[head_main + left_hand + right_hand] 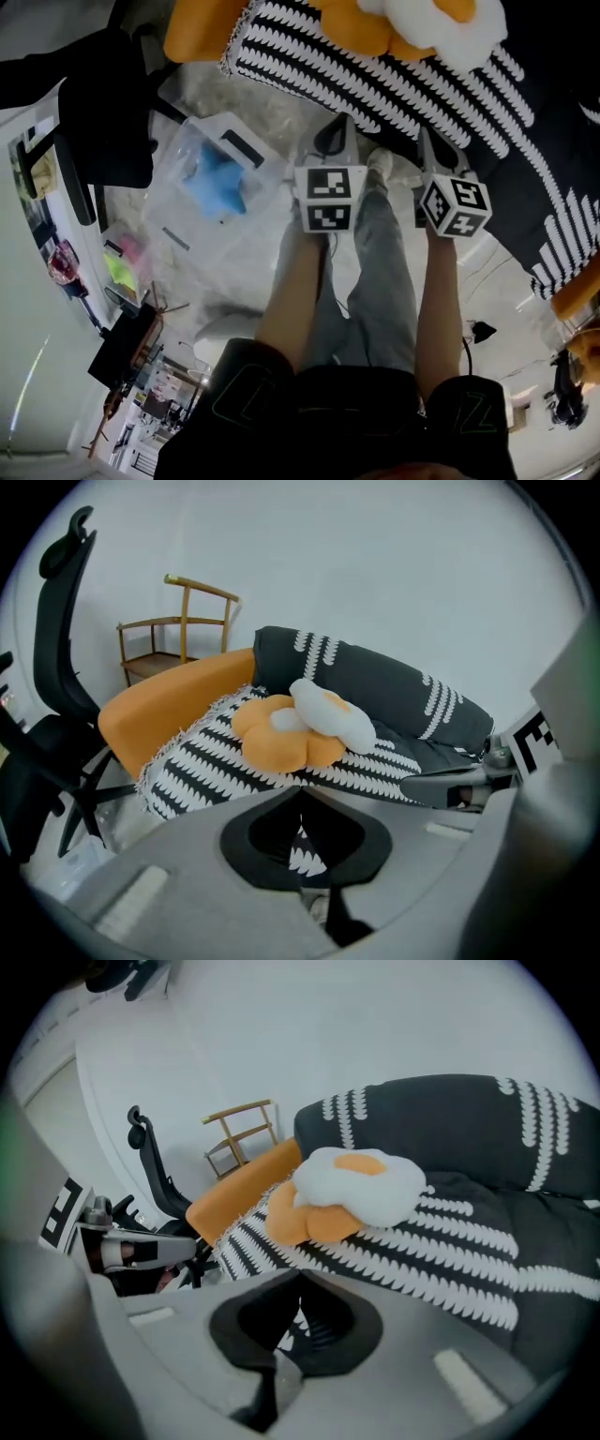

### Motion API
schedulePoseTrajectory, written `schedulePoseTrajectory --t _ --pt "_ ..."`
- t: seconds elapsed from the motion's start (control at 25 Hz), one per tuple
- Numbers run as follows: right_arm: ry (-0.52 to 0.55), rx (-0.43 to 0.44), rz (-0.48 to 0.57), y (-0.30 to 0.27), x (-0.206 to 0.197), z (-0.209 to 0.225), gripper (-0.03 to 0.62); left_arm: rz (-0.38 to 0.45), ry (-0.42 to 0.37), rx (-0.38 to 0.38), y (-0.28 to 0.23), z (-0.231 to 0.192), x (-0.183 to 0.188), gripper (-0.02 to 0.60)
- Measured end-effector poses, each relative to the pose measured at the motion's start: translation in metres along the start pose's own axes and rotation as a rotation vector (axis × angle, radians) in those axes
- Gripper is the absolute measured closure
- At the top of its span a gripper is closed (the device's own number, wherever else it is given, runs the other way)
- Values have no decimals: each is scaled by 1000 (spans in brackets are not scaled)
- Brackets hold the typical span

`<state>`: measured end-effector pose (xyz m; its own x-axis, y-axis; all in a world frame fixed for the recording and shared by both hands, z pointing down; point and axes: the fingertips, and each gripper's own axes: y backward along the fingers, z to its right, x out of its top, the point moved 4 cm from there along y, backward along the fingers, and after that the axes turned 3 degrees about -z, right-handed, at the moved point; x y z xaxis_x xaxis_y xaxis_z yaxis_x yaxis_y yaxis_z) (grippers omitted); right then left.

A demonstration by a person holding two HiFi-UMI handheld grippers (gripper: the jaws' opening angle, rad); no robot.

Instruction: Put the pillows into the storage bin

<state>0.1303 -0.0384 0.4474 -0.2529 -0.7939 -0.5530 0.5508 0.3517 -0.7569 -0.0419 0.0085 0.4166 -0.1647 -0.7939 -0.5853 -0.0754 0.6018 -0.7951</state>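
A white fried-egg pillow [330,714] lies on an orange flower pillow [272,741] on the sofa's black-and-white striped throw [234,766]. Both also show in the right gripper view, the egg pillow [361,1185] over the orange pillow [298,1219], and at the top of the head view, egg pillow [441,23] beside orange pillow [358,28]. The clear storage bin [173,202] stands on the floor to the left, with a blue thing [217,183] inside. My left gripper [335,133] and right gripper [427,141] point side by side at the sofa, short of the pillows. Both are shut and hold nothing.
A black office chair [98,117] stands left of the bin. A wooden chair [178,630] sits behind the sofa's orange armrest [169,710]. The person's legs [375,272] are below the grippers. A cluttered desk edge [122,272] runs along the left.
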Motion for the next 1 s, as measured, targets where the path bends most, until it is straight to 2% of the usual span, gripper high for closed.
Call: schedulePoseTrajectory --t 0.28,0.56,0.84,1.0 --pt "-50 -72 49 22 28 49 591 27 -58 -21 -17 26 48 571" --pt "-65 -131 62 15 60 89 591 36 -59 -44 -50 29 88 569" --pt "-70 -182 55 -30 112 133 591 -41 -112 -97 -111 24 122 568" --pt "-74 -210 42 -53 139 153 591 -100 -91 -133 -135 10 135 566"
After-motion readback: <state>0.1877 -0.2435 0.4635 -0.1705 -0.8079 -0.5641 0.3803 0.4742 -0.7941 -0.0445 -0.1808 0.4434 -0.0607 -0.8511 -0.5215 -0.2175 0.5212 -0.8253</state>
